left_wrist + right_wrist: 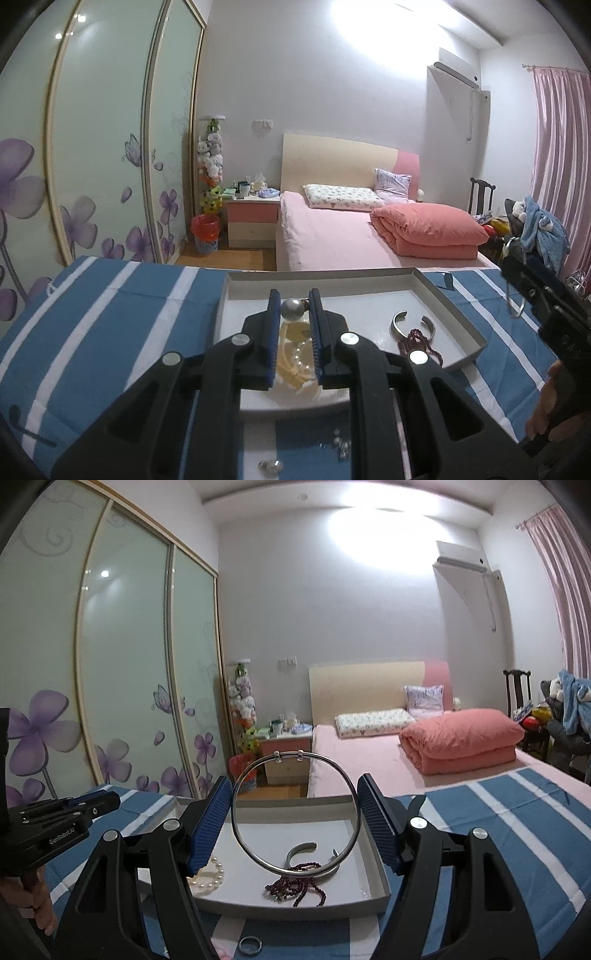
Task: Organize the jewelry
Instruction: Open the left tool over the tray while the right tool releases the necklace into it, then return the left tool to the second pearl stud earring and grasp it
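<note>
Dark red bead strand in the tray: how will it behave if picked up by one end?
The dark red bead strand lies in loose tangled loops, so it is probably floppy and will dangle. It drapes against the open silver cuff in the grey tray, so it may snag and drag that along.

Silver bangle (295, 814) upright over tray (380, 853); pearls (210, 878), garnet beads (295, 884) inside.

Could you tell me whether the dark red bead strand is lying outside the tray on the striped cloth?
No, the dark red bead strand lies inside the tray, partly overlapping the open silver cuff.
</note>
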